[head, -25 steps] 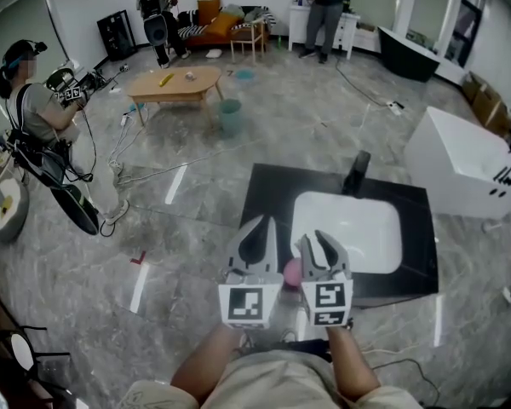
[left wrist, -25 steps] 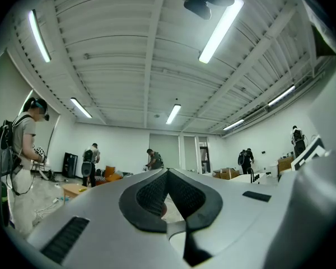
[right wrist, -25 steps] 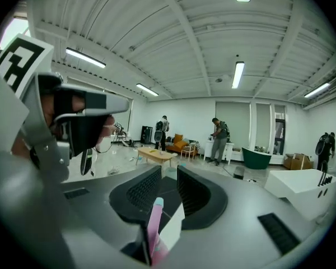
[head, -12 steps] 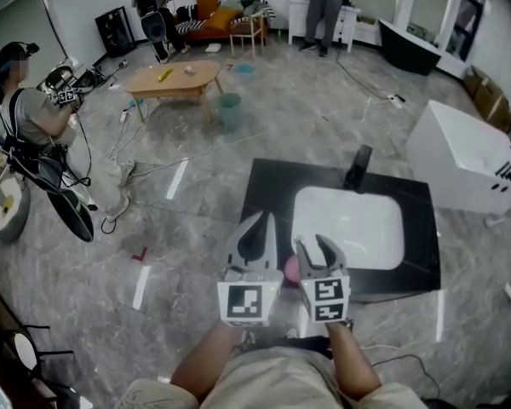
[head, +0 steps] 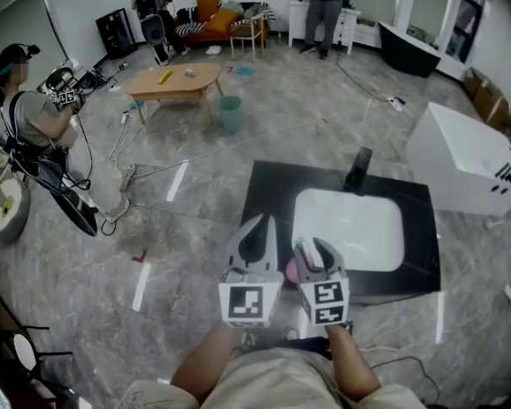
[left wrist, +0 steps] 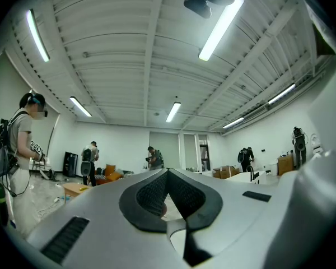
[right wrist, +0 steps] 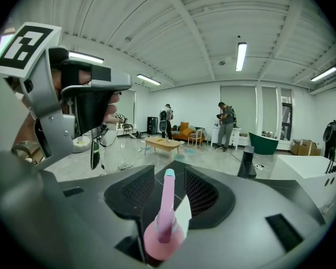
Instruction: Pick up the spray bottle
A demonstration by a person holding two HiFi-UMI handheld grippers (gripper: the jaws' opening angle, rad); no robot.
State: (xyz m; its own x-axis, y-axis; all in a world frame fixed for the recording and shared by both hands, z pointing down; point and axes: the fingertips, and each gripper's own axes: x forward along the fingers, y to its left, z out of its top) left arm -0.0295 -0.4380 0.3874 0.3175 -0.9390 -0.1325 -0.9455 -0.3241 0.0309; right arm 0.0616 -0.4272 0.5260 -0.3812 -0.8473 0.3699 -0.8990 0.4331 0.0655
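Note:
The pink spray bottle (right wrist: pixel 163 228) stands upright between the jaws of my right gripper (right wrist: pixel 169 171), its long nozzle pointing away from the camera. Those jaws are opening, and the pads stand apart from the bottle on both sides. In the head view only the bottle's pink top (head: pixel 290 269) shows, between the two grippers at the near edge of the black counter (head: pixel 268 190). My left gripper (head: pixel 260 222) hangs just left of it, fingertips together and nothing held (left wrist: pixel 168 171). The right gripper (head: pixel 313 247) points slightly down.
A white sink (head: pixel 349 228) with a black faucet (head: pixel 356 170) is set in the counter ahead. A white bathtub (head: pixel 460 164) stands to the right. A wooden table (head: pixel 175 82), floor cables and several people are farther off.
My right gripper has sunk a little around the pink bottle. The left gripper has stayed where it was.

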